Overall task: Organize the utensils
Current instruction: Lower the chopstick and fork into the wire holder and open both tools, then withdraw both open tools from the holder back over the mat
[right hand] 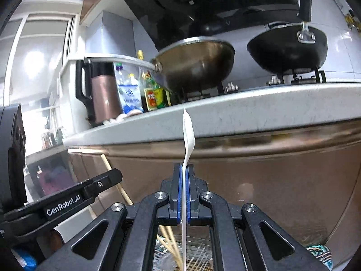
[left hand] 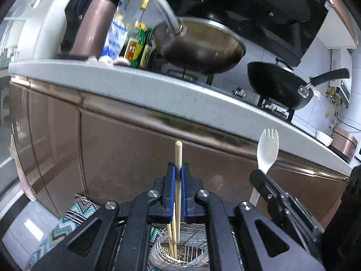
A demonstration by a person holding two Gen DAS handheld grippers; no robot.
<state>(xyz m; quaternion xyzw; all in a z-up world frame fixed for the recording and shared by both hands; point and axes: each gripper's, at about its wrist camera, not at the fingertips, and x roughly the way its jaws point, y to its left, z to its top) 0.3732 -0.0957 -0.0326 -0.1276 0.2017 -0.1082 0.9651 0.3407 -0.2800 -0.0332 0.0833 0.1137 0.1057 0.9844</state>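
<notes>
My left gripper [left hand: 178, 169] is shut on a wooden chopstick [left hand: 178, 155] held upright; its lower end reaches down into a metal wire utensil basket [left hand: 191, 246], where another chopstick [left hand: 169, 237] stands. My right gripper [right hand: 184, 169] is shut on a white plastic spork [right hand: 187, 131], seen edge-on and upright, handle running down toward the basket [right hand: 198, 255]. The spork [left hand: 268, 149] and right gripper [left hand: 259, 176] also show in the left wrist view at right. The left gripper [right hand: 112, 176] with its chopstick [right hand: 107, 164] shows in the right wrist view at left.
A grey countertop edge [left hand: 180, 92] and brown cabinet fronts [left hand: 124, 146] stand ahead. On the counter are a steel wok [left hand: 203, 47], a black wok [left hand: 279, 85], bottles [left hand: 135, 47] and a brown kettle [left hand: 88, 29]. A patterned cloth [left hand: 67, 221] lies under the basket.
</notes>
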